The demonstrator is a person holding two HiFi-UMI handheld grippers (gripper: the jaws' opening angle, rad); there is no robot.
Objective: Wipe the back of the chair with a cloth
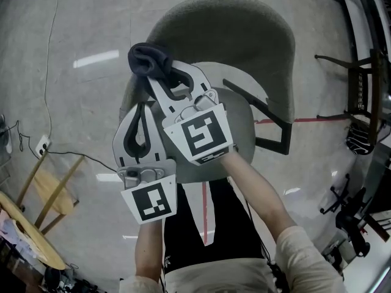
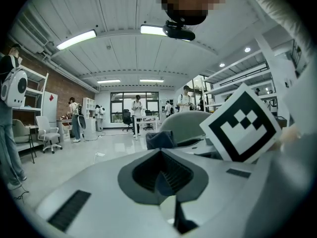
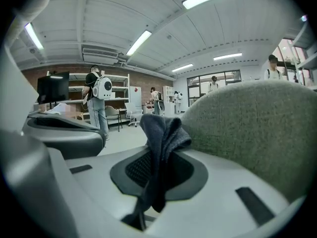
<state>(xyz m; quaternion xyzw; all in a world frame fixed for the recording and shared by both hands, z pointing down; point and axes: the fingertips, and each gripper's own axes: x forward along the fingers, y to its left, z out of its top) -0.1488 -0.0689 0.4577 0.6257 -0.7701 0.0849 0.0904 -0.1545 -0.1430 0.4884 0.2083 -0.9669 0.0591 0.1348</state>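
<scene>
- the right gripper is squeezing its two jaws tight on a dark blue cloth; the cloth is sticking up out of the jaws in a bunch, and a thin bit is hanging down between them
- the cloth is sitting right by the left edge of the chair back, up near the top; the pictures are not showing if it is touching the fuzzy grey-green cover
- the left gripper is pressing its jaws together with nothing between them; it is hanging just beside the right gripper, on its left and nearer the person, over the left side of the chair seat
- in the left gripper view the cloth is showing past the shut jaws, with the round chair back just behind it
- the chair is standing on a pale shiny floor; a white plug box is lying on the floor well off to the left; a wooden stool is standing near it; a red line is running along the floor on the right
- a person with a white backpack is standing far off by some shelves
</scene>
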